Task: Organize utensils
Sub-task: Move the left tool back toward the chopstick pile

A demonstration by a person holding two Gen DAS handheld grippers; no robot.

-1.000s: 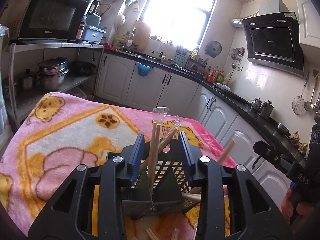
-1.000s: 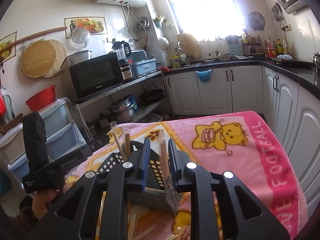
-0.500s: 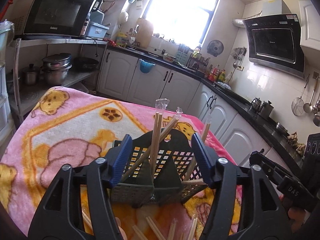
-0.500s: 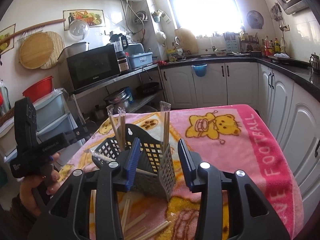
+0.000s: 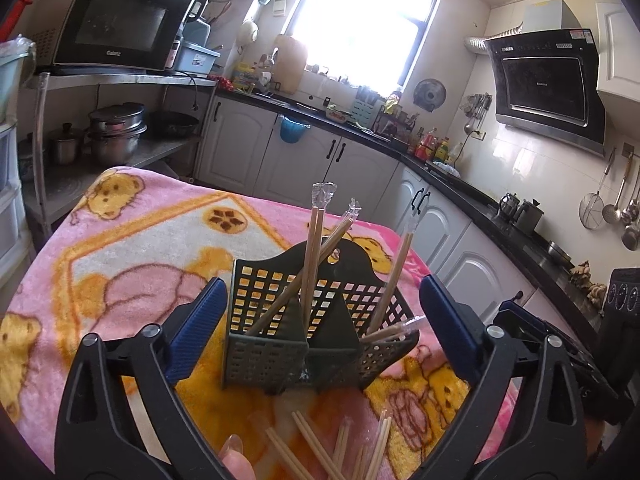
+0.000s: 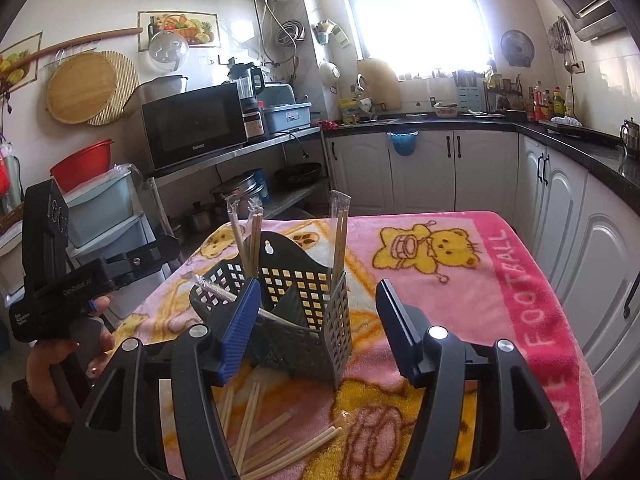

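Both grippers — left gripper [image 5: 320,332], right gripper [image 6: 316,324] — fingers opening, wider than second ago, nothing pinched. Wrapped wooden chopsticks [image 5: 314,256] now stand free in dark perforated plastic caddy [image 6: 304,300] on pink blanket-covered desk [image 6: 460,280]. Loose chopsticks [image 6: 264,432] remain — sorting unfinished.

- Bright window [image 6: 416,12] glaring over white cabinets [image 6: 424,168] and a black counter [image 5: 460,184].
- Microwave [image 6: 194,124] sits on a steel shelf [image 5: 120,78].
- Range hood [image 5: 548,88] on the tiled wall [image 5: 532,168].
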